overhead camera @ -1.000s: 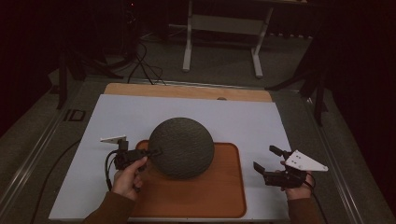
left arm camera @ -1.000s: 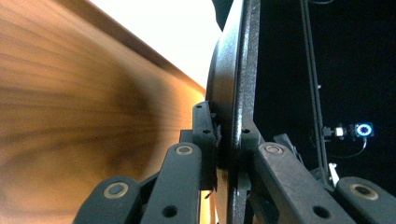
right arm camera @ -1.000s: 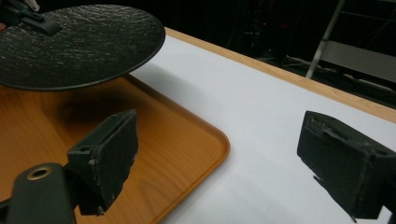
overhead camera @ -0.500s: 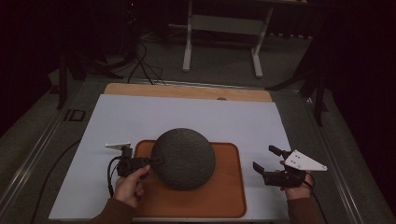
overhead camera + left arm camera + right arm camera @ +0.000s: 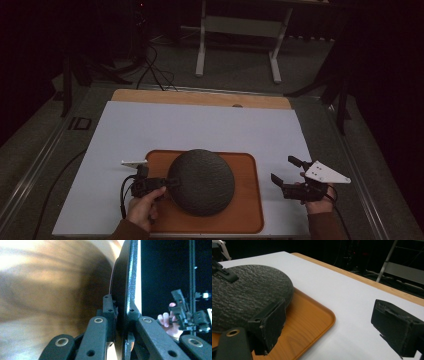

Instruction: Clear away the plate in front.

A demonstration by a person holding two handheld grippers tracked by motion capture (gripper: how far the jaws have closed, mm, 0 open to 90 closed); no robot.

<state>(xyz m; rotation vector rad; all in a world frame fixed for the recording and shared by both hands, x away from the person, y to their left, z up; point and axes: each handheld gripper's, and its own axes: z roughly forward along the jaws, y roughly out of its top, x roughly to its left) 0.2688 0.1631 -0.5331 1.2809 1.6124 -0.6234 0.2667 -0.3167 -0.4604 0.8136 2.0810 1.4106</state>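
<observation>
Counter: pale blue-white sheet over a wooden top, a strip of bare wood showing along the far edge. Metal rails run along both long sides.

Wooden tray, rounded corners, raised lip, sits at the near middle of the sheet. On it a dark, rough-textured bowl lies upside down, dome up, covering the left and centre of the tray; the right part of the tray is bare.

Left gripper at the bowl's left edge, its fingers clamped together on the rim: in the left gripper view one finger is inside the rim, the other outside, with the thin black rim between them.

Right gripper rests just right of the tray over the sheet, fingers well apart and holding nothing; the right gripper view shows the sheet between them.

Room: dark. Grey carpeted floor beyond the counter, a white metal frame on two legs, black cables trailing at far left, dark stand legs on either side.
</observation>
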